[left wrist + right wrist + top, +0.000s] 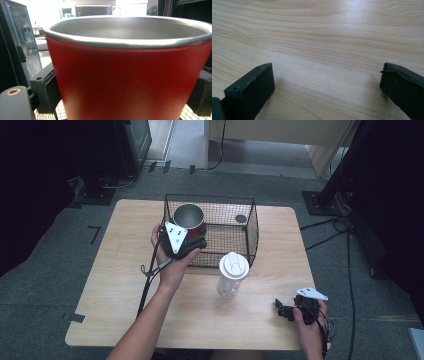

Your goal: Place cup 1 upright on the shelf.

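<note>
Red cup [189, 217] x1, clamped by left gripper [181, 241]; right gripper [286, 311] wide open, empty.

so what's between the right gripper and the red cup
In the high view, a clear bottle with a white lid stands between the right gripper and the red cup.

On the one pale wooden table [125, 285] I count one black wire-mesh basket [227, 237], one red metal cup with a steel-grey inside [189, 217], one clear plastic bottle with a white lid [233, 274], and two black hand-held claws, left claw [187, 237] and right claw [284, 311].
</note>
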Demonstrator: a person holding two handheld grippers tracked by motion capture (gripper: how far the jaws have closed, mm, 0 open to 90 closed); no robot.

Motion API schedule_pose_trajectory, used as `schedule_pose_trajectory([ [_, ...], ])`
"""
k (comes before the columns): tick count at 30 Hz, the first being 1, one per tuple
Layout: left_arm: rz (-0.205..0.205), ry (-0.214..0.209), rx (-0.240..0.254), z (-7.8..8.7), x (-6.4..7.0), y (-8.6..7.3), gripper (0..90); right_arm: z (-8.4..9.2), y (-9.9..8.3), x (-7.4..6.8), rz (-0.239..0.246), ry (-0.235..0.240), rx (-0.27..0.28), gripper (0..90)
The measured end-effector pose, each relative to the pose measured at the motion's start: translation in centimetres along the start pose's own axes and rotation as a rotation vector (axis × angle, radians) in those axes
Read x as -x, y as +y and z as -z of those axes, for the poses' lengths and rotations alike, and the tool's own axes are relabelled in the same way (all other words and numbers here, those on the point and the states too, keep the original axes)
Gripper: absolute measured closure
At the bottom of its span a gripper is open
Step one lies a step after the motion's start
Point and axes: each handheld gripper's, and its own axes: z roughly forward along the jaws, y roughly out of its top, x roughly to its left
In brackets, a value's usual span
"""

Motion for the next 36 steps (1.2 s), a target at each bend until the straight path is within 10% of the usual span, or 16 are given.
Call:
schedule_pose_trajectory([
  [23,-0.035,0.052,-0.080,-7.3,1.0,-1.7,8.2,0.0,0.0,0.0,0.000,0.000,0.001,0.0],
  [36,0.023,0.054,-0.174,-10.0,-0.1,-2.0,8.1,0.0,0.0,0.0,0.000,0.000,0.000,0.0],
])
